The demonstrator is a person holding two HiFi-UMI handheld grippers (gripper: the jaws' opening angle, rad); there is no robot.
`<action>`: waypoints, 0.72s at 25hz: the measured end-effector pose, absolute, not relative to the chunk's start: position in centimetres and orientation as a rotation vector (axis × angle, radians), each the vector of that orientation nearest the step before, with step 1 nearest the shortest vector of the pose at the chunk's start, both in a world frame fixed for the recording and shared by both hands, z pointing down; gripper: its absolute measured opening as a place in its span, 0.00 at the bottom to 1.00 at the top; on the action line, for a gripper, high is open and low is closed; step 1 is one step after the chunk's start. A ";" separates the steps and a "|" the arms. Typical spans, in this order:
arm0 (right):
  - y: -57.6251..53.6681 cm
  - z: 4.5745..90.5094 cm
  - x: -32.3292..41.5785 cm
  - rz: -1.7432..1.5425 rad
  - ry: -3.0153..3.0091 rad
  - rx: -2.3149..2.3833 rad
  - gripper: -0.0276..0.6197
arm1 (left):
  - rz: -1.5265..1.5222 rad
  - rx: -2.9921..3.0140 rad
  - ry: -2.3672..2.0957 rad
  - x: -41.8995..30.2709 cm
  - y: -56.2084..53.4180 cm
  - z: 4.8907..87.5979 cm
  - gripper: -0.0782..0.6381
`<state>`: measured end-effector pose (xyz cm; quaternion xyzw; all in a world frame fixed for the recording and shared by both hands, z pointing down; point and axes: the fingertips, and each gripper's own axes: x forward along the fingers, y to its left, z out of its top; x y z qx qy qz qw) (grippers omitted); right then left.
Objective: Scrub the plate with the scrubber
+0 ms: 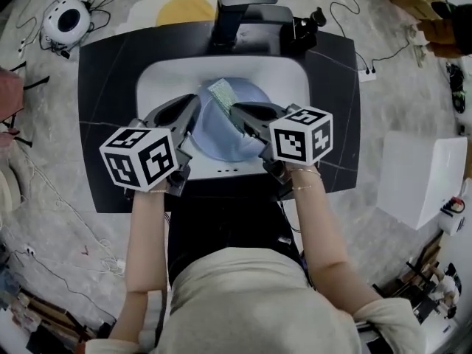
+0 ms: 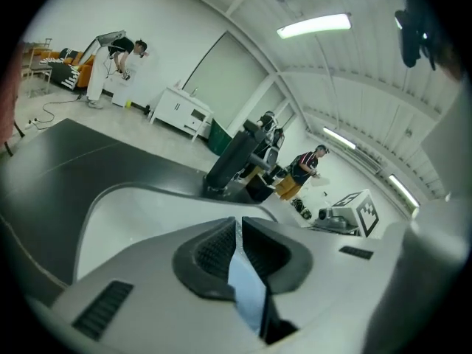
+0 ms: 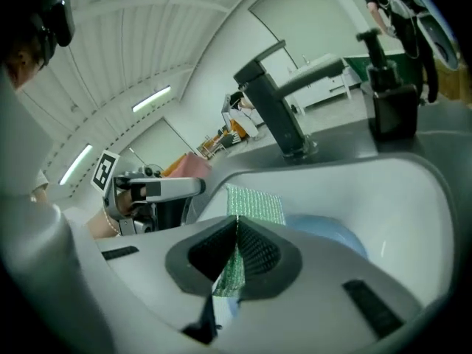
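Scrubber (image 1: 220,93) over plate (image 1: 221,135), pointing toward faucet (image 1: 243,9), in right hand-held gripper (image 1: 236,113)

Within the white sink (image 1: 158,80): a pale blue plate (image 1: 217,135) and a glittery green mesh scrubber (image 1: 220,91). Round the sink the counter (image 1: 103,87) is black, thinly veined white. The left gripper (image 1: 194,106) and right gripper (image 1: 236,112) wear black-and-white marker cubes.

no legible text, labels or numbers
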<state>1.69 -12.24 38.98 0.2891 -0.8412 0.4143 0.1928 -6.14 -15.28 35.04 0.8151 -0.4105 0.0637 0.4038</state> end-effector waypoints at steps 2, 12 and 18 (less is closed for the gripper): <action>-12.5 36.9 1.5 1.146 -2.417 0.820 0.07 | 0.095 2.093 -1.019 -6.0 -15.0 33.1 0.17; -12.0 28.2 1.7 1.005 -2.618 0.909 0.07 | 0.083 2.172 -1.039 -6.0 -12.7 28.5 0.16; -11.0 25.5 2.2 1.004 -2.728 0.942 0.07 | 0.087 2.230 -1.052 -5.7 -11.1 26.8 0.16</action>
